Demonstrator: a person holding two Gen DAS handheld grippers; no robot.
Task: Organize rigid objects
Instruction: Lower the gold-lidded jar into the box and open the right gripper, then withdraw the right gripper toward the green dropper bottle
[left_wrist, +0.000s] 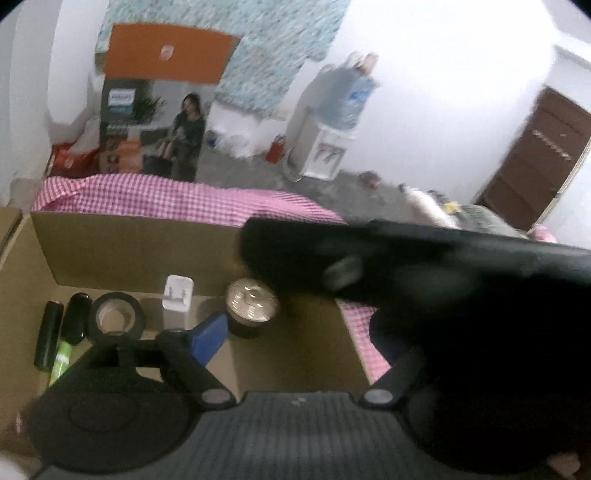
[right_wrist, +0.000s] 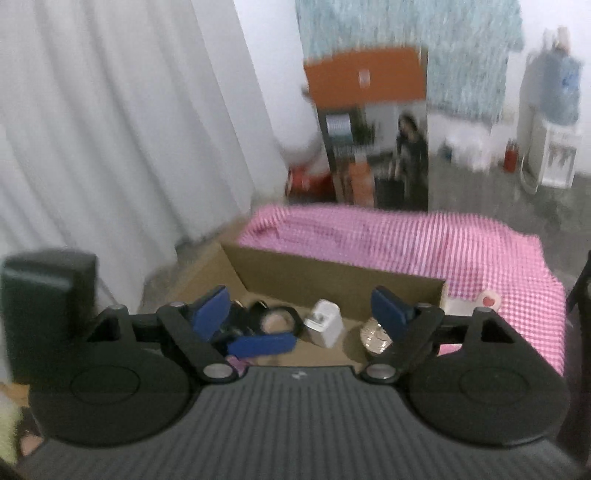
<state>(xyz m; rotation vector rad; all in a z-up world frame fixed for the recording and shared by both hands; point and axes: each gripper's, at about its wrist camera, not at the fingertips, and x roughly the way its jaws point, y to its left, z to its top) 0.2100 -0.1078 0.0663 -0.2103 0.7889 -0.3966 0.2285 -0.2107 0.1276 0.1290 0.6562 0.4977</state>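
Note:
An open cardboard box (left_wrist: 140, 251) lies on a pink checked cloth (left_wrist: 184, 199). Inside are a black tape roll (left_wrist: 116, 315), a white charger (left_wrist: 177, 293), a can with a silver lid (left_wrist: 251, 301), two black items (left_wrist: 75, 317) and a green tube (left_wrist: 61, 360). My left gripper (left_wrist: 295, 332) hangs over the box; only its left blue finger (left_wrist: 208, 338) shows, the right side is hidden by the black right gripper body (left_wrist: 424, 266). My right gripper (right_wrist: 301, 314) is open and empty above the box (right_wrist: 332, 277). The charger (right_wrist: 325, 325), tape (right_wrist: 277, 319), can (right_wrist: 375, 338) and a blue finger (right_wrist: 260, 345) show between its fingers.
A tall printed carton with an orange flap (left_wrist: 155, 125) stands behind the cloth. A water dispenser (left_wrist: 332, 125) and a brown door (left_wrist: 535, 162) are at the back right. A white curtain (right_wrist: 110, 129) hangs at left. A white cup with a heart (right_wrist: 476, 302) sits on the cloth.

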